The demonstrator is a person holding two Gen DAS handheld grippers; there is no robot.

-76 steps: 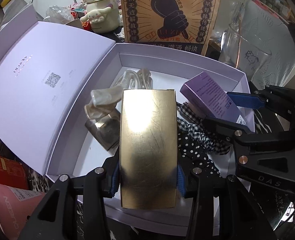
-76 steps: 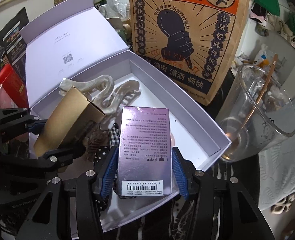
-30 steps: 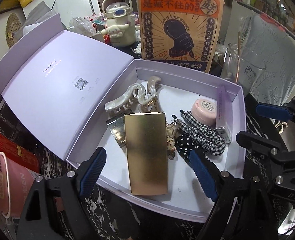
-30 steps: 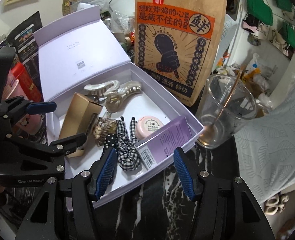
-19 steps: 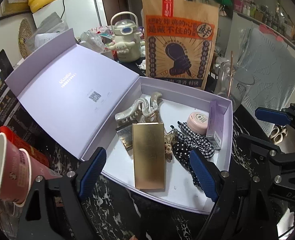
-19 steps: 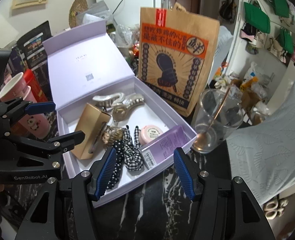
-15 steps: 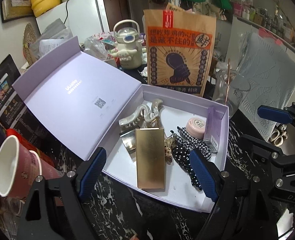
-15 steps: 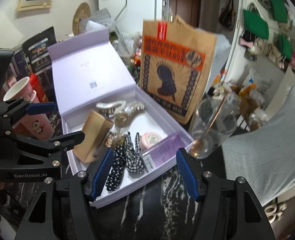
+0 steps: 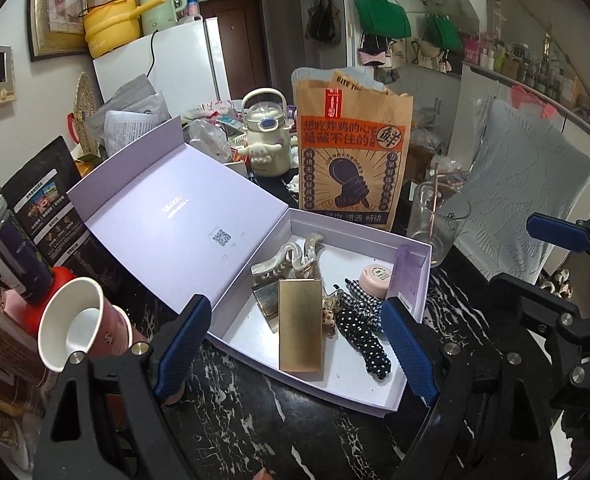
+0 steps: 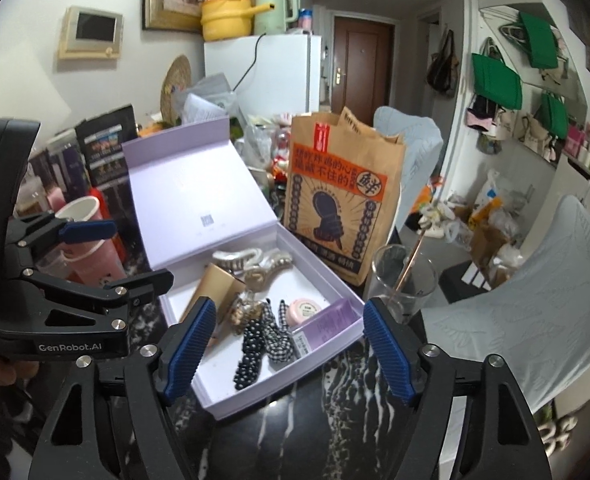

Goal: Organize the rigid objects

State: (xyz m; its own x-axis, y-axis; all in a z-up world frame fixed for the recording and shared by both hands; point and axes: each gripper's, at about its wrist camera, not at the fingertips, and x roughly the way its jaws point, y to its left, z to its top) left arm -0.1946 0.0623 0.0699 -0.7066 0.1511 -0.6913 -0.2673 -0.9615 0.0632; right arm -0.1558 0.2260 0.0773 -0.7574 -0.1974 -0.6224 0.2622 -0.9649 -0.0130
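Now both your tools hung spread and empty: left tool (image 9: 295, 344), right tool (image 10: 287, 344), whose jaws had just widened. Gold box (image 9: 299, 336) and purple box (image 9: 405, 280) lay in the tray (image 9: 335, 396); the glass (image 9: 435, 220) at two o'clock risked a knock.

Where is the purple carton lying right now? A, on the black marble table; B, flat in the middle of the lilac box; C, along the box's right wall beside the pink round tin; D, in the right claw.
C: the purple carton lies against the lilac box's right wall, next to the pink round tin.
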